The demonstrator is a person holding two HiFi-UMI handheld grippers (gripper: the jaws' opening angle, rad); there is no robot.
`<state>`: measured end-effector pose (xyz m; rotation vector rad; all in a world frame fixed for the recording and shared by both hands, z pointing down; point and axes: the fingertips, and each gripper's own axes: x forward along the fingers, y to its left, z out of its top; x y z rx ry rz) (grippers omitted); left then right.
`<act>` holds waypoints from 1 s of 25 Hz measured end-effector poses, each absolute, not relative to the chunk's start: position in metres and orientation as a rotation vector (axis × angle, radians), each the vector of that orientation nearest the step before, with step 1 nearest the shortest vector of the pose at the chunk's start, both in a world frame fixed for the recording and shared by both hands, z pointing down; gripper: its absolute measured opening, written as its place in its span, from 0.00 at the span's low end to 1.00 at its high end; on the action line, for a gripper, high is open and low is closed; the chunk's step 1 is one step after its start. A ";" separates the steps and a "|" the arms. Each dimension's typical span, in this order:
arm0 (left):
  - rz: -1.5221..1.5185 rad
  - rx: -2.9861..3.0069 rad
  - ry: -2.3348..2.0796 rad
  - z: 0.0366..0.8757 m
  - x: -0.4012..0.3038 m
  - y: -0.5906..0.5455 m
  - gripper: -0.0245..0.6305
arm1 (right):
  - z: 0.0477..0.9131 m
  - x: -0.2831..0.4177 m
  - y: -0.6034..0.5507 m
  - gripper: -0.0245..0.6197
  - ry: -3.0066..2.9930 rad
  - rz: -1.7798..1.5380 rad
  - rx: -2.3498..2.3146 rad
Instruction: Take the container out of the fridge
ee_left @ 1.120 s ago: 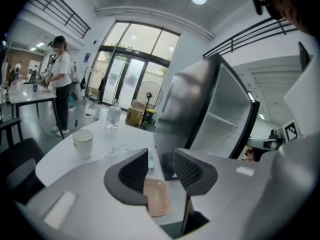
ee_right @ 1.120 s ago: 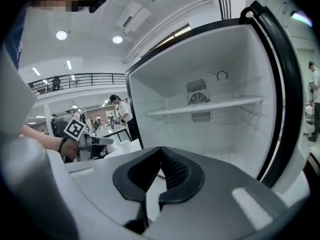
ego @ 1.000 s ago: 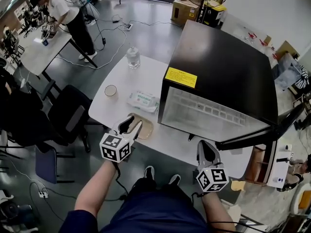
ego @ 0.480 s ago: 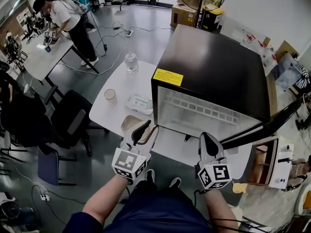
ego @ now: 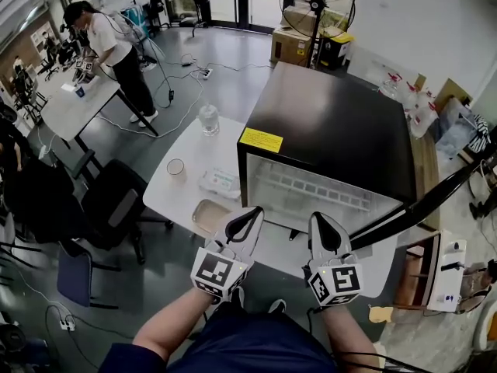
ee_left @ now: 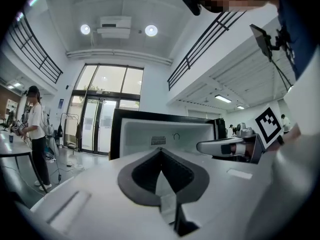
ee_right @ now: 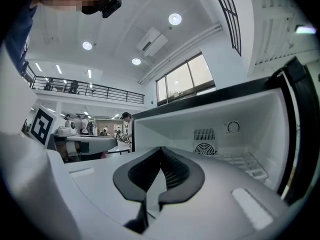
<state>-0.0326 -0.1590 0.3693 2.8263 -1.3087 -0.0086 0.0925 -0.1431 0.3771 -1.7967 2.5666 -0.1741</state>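
The black fridge [ego: 334, 123] stands on the white table [ego: 182, 196] with its door [ego: 419, 208] swung open to the right; its white inside [ee_right: 220, 134] shows only a wire shelf. A shallow beige container [ego: 208, 214] rests on the table left of the fridge. My left gripper [ego: 250, 217] hovers just right of the container, in front of the fridge opening; its jaws have just been closing and are shut with nothing between them [ee_left: 160, 151]. Beside it my right gripper [ego: 322, 224] is shut and empty [ee_right: 161, 150], pointing into the fridge.
A wipes packet [ego: 220, 183], a paper cup [ego: 176, 167] and a water bottle [ego: 208, 119] are on the table behind the container. A dark chair [ego: 116, 193] stands to the left. A person [ego: 105, 41] works at another table far left.
My left gripper drew away from the container, moved right and up towards the fridge front, and its jaws went from open to shut. The right gripper rose slightly.
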 end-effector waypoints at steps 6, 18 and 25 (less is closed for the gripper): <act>-0.047 2.865 -1.314 0.355 -0.023 -0.154 0.04 | 0.359 0.081 -0.142 0.05 2.616 -0.060 -1.750; 0.032 2.824 -1.314 0.372 -0.017 -0.157 0.04 | 0.350 0.075 -0.132 0.05 2.641 -0.014 -1.645; 0.083 2.800 -1.327 0.384 -0.024 -0.157 0.04 | 0.350 0.075 -0.132 0.05 2.645 0.049 -1.666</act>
